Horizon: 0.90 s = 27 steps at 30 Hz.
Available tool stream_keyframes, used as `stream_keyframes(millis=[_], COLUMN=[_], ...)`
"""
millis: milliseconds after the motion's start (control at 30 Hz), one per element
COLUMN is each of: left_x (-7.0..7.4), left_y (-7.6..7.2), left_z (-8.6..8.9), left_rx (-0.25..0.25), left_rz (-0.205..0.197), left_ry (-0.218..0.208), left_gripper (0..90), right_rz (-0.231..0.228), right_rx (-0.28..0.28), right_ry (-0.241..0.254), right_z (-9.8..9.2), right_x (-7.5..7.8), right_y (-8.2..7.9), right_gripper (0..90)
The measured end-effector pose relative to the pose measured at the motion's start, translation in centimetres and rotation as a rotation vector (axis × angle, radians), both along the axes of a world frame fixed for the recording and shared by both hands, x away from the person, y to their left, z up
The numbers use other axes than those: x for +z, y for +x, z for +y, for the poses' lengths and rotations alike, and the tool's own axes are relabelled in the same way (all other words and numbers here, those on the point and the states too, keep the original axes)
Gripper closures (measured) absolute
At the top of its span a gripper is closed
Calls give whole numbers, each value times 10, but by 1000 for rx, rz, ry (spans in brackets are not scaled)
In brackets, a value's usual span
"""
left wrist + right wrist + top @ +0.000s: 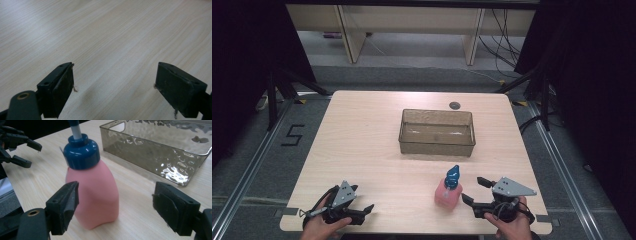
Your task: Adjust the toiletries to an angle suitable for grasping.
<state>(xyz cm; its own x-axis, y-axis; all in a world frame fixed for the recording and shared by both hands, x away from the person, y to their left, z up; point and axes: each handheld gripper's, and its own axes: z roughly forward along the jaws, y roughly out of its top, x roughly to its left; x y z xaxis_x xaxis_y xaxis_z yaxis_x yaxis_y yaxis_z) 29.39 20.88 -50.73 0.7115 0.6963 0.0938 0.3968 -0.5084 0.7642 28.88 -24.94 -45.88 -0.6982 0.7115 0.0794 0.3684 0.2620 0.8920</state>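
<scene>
nearest the high camera, two hands come in at the table's (362, 130) near edge, each with a gripper. the left gripper (361, 200) sits at the near left, its grey plate up, pointing right along the edge. in the left gripper view its jaws stand wide apart with only bare wood between them; it holds nothing.

the right gripper (473, 190) is at the near right, pointing left toward the bottle (448, 192). its jaws are wide open, nothing gripped. in the right gripper view the bottle (93, 195) stands upright just ahead of the jaws, toward the left one; that jaw overlaps the bottle's side in the picture, but i cannot tell whether it touches. the other jaw is well clear of it.

the bottle is pink with a blue cap (81, 151) and a pump head (453, 176) on top. it stands on the wood near the front edge, right of centre, just beside the right gripper and well apart from the left one.

beyond it, toward the far middle of the table, sits a clear smoky bin (437, 145), empty as far as shows. a small dark round grommet (455, 105) lies behind the bin near the far edge.
</scene>
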Motion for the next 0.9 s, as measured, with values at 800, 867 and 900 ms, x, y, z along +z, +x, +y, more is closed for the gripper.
stream_keyframes(millis=[800,867,900], left_x=[-2,-2,0], left_y=[1,4,4], left_z=[0,2,3], left_rx=[20,6,0], left_rz=[7,-15,-9], left_ry=[-6,15,39], left_gripper=[150,149,149], right_rz=[-7,-21,2], right_rx=[64,72,73], right_ry=[22,31,43], right_z=[14,17,19], right_x=[8,7,8], right_y=[-1,0,0], right_gripper=[217,217,217])
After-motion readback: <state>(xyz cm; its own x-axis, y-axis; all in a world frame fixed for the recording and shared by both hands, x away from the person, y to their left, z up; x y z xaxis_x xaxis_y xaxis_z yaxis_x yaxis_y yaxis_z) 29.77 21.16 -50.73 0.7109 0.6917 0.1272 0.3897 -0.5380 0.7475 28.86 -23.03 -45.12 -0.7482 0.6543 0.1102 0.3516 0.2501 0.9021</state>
